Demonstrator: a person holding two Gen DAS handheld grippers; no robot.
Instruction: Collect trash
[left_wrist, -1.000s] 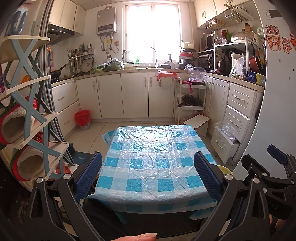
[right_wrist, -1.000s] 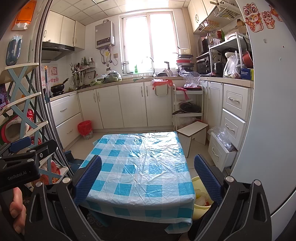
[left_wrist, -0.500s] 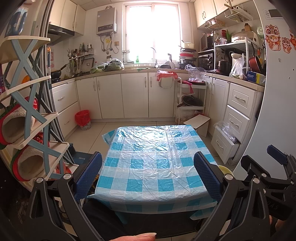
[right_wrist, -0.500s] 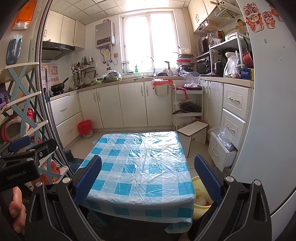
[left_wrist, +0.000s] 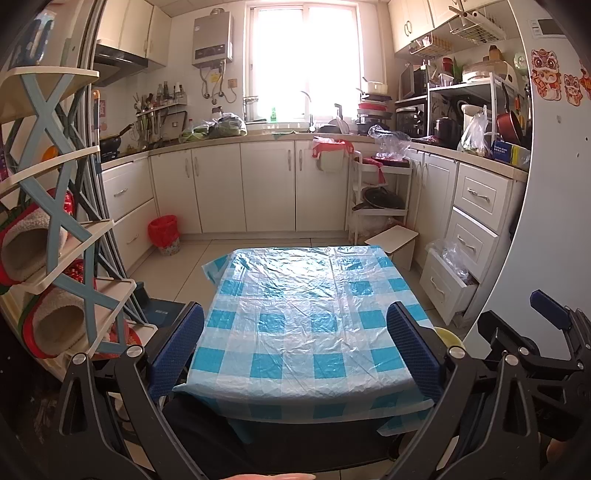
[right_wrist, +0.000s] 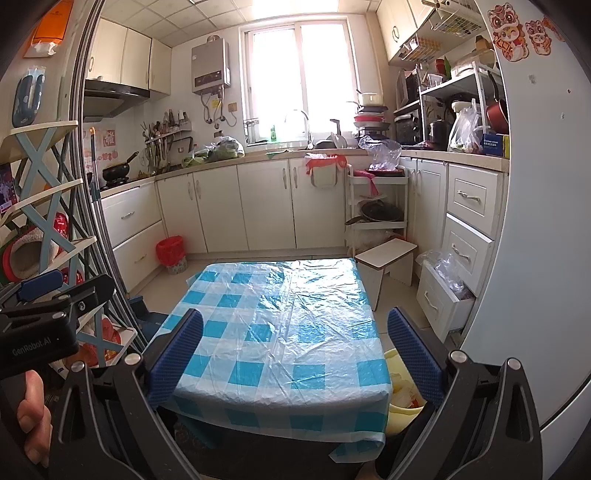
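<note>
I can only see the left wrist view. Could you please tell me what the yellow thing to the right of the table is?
Observer: It is a yellow basin on the floor beside the table, with some scraps inside.
Operator: Thank you. Is the right hand-held gripper open?
Observer: Yes, the right hand-held gripper is wide open, with nothing between its fingers.
Operator: And can you see what is holding the left one?
Observer: A hand is wrapped around the handle of the left hand-held gripper, at the left edge of the right wrist view.
</note>
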